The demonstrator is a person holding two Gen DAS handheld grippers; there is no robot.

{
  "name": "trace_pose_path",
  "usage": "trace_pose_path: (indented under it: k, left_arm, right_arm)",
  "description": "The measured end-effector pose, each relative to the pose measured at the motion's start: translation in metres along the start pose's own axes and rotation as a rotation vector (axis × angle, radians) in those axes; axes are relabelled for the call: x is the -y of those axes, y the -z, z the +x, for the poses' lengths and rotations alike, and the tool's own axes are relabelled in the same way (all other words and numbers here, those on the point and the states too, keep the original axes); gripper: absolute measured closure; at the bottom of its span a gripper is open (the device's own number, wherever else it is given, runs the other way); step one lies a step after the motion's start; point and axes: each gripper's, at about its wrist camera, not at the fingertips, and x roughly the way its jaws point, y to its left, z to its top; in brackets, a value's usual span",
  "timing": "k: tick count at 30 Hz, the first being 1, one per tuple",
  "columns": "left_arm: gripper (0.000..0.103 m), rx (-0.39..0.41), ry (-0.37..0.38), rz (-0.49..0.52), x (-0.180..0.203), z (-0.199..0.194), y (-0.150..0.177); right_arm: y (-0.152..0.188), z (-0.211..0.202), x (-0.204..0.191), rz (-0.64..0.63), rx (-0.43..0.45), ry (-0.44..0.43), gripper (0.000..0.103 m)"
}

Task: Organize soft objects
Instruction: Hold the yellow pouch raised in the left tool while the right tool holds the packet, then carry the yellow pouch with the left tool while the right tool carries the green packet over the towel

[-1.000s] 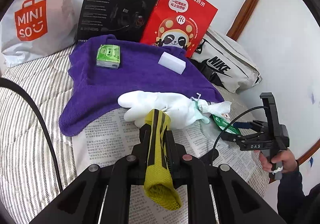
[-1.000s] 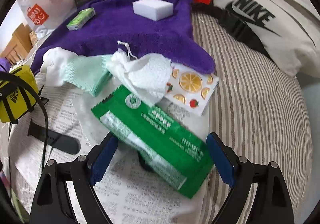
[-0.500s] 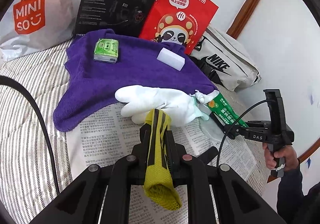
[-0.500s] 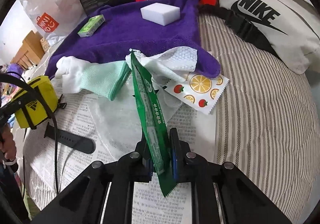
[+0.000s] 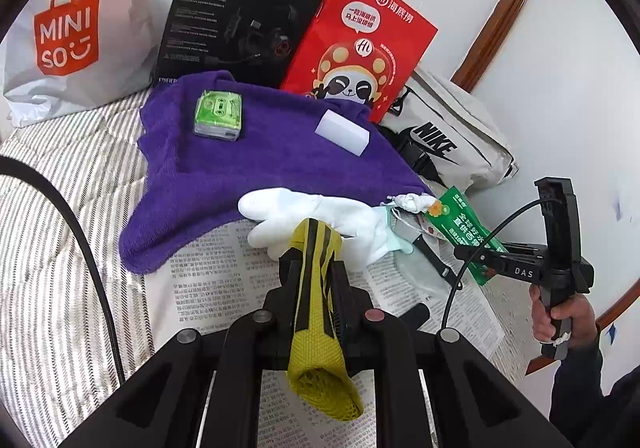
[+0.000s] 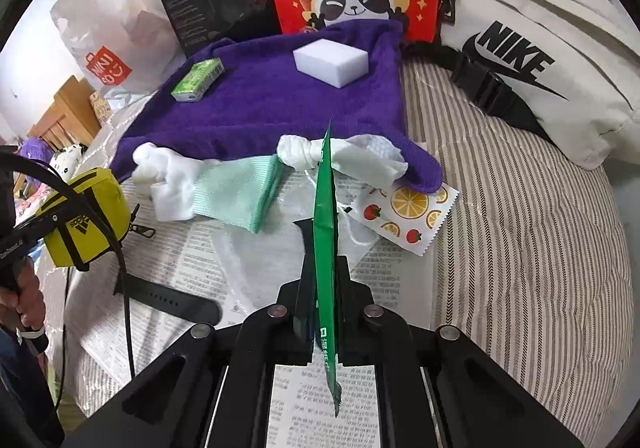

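My right gripper (image 6: 322, 288) pinches the green packet (image 6: 326, 215) edge-on, its long axis aimed far toward the purple towel (image 6: 272, 107).

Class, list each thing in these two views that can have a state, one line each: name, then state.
left gripper: fingers shut on the yellow pouch
yellow pouch: held up
right gripper: fingers shut on the green packet
green packet: held on edge, lifted
purple towel: spread flat
white sponge: lying on the towel
green tissue pack: lying on the towel
white glove: lying limp
fruit sachet: sealed, flat
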Motion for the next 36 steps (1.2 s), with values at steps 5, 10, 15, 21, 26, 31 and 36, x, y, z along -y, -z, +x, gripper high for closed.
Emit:
trace_pose_path:
  k: [5,10,15,21,26,31,36]
  left_arm:
    - [0.09,0.015,-0.005,0.004,0.004,-0.012,-0.005]
    - [0.09,0.039,-0.003,-0.003,0.006,-0.024,-0.011]
    - [0.09,0.057,-0.006,0.008,0.009,-0.032,-0.02]
    - [0.09,0.07,0.003,0.013,0.009,-0.034,-0.028]
    - [0.09,0.062,0.012,0.009,0.009,-0.028,-0.027]
    - [0.09,0.052,0.019,0.004,0.008,-0.023,-0.024]
    - [0.09,0.049,0.02,-0.005,0.006,-0.019,-0.026]
  right_arm:
    - [0.0,-0.014,-0.013,-0.025,0.015,-0.038,0.095]
    - [-0.004,-0.024,-0.025,-0.053,0.027,-0.061,0.095]
    - [-0.011,-0.037,-0.034,-0.072,0.039,-0.073,0.095]
    - [0.002,-0.031,-0.029,-0.077,-0.033,-0.075,0.095]
    - [0.03,-0.004,-0.007,-0.011,-0.136,-0.035,0.095]
    - [0.049,0.002,0.014,0.054,-0.166,-0.008,0.095]
    - [0.046,-0.012,0.019,0.061,-0.126,0.001,0.095]
